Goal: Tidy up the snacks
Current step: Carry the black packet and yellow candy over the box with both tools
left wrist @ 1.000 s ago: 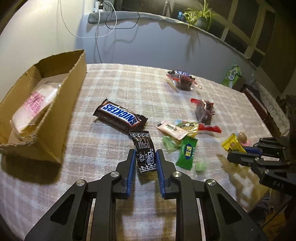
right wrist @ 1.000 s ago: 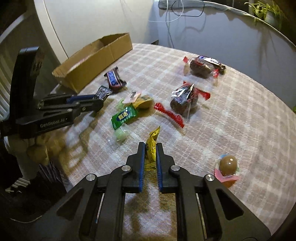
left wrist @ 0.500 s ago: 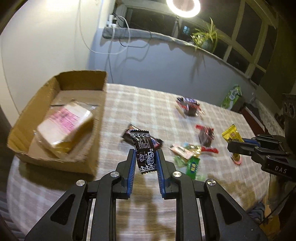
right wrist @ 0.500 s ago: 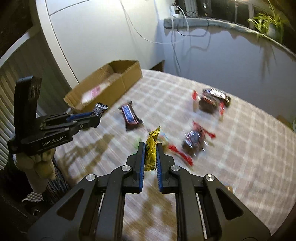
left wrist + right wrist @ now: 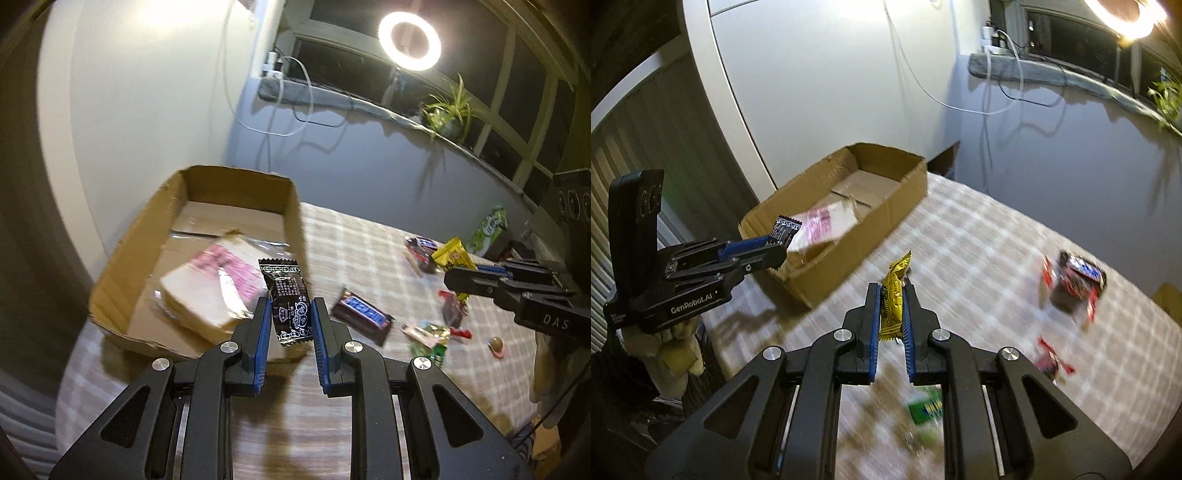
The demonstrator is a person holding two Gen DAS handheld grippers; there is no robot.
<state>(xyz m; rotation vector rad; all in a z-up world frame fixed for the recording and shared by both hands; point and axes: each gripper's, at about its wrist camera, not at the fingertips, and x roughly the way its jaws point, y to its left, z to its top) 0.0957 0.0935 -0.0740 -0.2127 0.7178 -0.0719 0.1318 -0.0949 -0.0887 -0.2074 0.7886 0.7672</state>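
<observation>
My left gripper [image 5: 289, 320] is shut on a black snack packet [image 5: 288, 302] and holds it above the near edge of the open cardboard box [image 5: 177, 199]. In the box lies a clear-wrapped pack with a pink label [image 5: 212, 284]. My right gripper [image 5: 891, 314] is shut on a yellow snack packet [image 5: 894, 295], held above the checked tablecloth [image 5: 979, 240] to the right of the box [image 5: 886, 206]. The left gripper [image 5: 772, 254] with its black packet [image 5: 785, 230] also shows in the right wrist view, at the box's near corner.
Loose snacks lie on the tablecloth: a Snickers bar [image 5: 364, 317], red-wrapped sweets [image 5: 1075, 284], a green packet [image 5: 925, 408], a small round sweet [image 5: 495, 345]. A green carton [image 5: 489, 229] stands at the far edge. The wall runs behind the box.
Both grippers have risen and swung left toward the cardboard box, each carrying its packet. The left gripper now hangs over the box's near edge.
</observation>
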